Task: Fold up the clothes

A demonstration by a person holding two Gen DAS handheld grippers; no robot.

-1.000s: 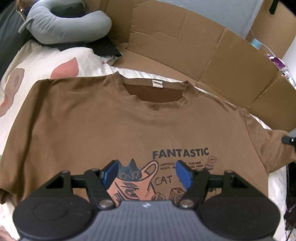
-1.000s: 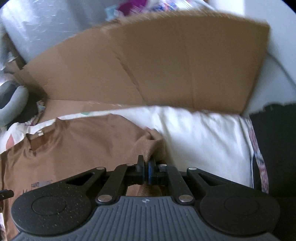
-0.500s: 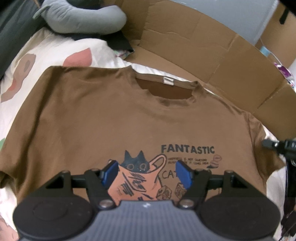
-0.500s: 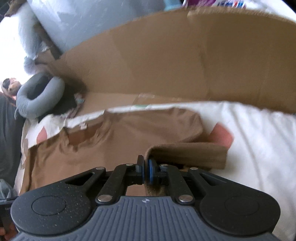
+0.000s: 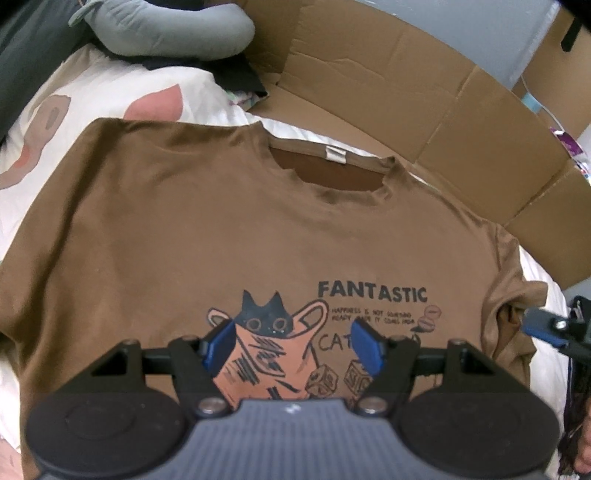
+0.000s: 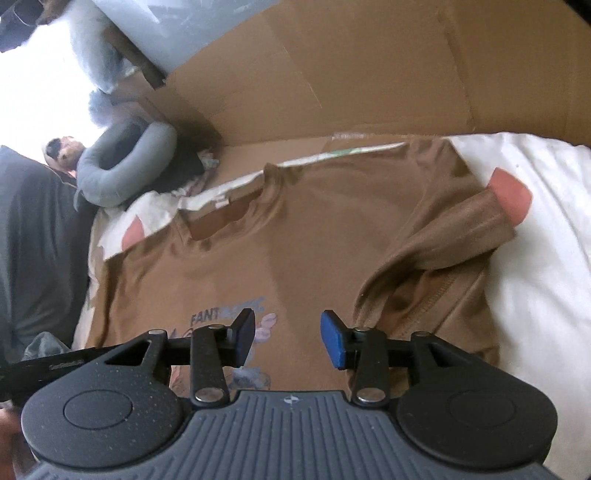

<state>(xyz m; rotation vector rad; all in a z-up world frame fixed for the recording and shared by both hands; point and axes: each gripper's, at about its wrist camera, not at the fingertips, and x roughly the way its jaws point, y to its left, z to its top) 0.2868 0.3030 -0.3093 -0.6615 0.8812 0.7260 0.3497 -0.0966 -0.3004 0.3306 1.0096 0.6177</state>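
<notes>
Left tongs (image 5: 293, 341) and right tongs (image 6: 288, 338) agape

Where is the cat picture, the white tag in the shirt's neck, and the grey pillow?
cat picture (image 5: 264, 314): left wrist view, on the cat's dark head.
white tag (image 5: 335, 154): left wrist view, middle of the label.
grey pillow (image 5: 177, 31): left wrist view, on its curved body.

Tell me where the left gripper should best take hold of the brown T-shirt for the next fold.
Probably the left sleeve edge of the brown T-shirt, approached from the outer left side. That sleeve lies flat and spread on the bedding, whereas the right sleeve is already folded inward. The left gripper hangs open above the print.
</notes>
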